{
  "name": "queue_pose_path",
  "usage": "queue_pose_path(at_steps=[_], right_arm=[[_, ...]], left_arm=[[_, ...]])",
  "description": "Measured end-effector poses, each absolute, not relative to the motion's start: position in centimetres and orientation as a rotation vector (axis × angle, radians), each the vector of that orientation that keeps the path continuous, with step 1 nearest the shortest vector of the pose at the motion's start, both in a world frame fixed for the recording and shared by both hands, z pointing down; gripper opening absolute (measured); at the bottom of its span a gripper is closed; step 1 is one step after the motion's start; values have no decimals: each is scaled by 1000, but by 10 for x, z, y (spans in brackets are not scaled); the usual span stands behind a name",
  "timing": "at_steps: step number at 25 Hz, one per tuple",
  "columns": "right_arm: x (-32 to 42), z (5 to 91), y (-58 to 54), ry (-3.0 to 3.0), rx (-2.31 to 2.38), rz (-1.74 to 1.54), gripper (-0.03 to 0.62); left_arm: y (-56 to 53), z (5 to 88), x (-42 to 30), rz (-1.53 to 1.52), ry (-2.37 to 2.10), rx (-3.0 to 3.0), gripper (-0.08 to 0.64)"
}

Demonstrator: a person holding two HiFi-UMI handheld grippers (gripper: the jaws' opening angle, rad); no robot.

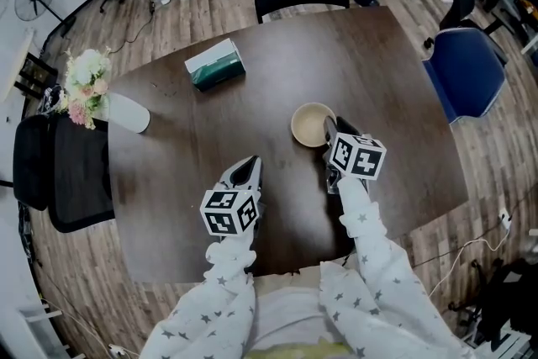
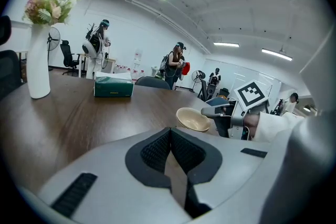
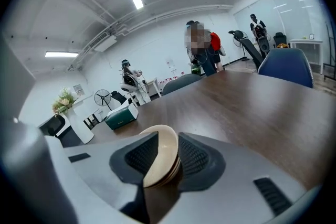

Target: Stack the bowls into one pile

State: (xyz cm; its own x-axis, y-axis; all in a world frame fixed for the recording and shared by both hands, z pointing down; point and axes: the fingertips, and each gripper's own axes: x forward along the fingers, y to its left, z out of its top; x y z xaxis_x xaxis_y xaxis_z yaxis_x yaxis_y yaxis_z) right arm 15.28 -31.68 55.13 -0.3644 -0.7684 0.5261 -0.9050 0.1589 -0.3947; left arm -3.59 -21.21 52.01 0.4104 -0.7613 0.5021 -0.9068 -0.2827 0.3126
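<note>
Bowls (image 1: 311, 124) sit as one cream pile on the dark table (image 1: 252, 130), right of centre and just ahead of the person. Layered rims at the near edge in the right gripper view suggest several bowls nested together, count uncertain. Top bowl's hollow is empty.

Right gripper (image 3: 160, 156) straddles the pile's near rim, one pad inside and one outside. Jaws stand apart, with slack showing beside the rim, so it reads as a loose straddle and not a clamp. Likely reason: the pile rests on the table and needs no support.

Left gripper (image 2: 170, 136) hovers low over bare wood, well apart from the pile, jaws together with nothing between them. Probably idle, as no loose bowl is in sight.

Other containers: white vase (image 1: 128, 113) at the table's left edge holds pale flowers (image 1: 87, 84); green tissue box (image 1: 215, 65) lies toward the far side, contents not discernible.
</note>
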Motion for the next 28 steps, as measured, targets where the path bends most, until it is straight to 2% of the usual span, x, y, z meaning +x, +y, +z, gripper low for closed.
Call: queue_pose_path(at_steps=[5, 10, 16, 21, 28], right_arm=[[155, 551, -315, -2242, 1646, 994, 135], [156, 541, -309, -2275, 1631, 877, 133], [148, 522, -295, -2367, 1572, 776, 52], [128, 497, -277, -2511, 1442, 603, 43], [111, 458, -254, -2657, 1367, 529, 37]], left_arm=[[-212, 518, -33, 349, -1413, 2132, 26], [-210, 512, -33, 345, -1421, 2148, 26], [-212, 492, -37, 314, -1448, 2210, 26], [-207, 472, -40, 269, -1474, 2271, 26], [-193, 435, -53, 193, -1543, 2358, 26]])
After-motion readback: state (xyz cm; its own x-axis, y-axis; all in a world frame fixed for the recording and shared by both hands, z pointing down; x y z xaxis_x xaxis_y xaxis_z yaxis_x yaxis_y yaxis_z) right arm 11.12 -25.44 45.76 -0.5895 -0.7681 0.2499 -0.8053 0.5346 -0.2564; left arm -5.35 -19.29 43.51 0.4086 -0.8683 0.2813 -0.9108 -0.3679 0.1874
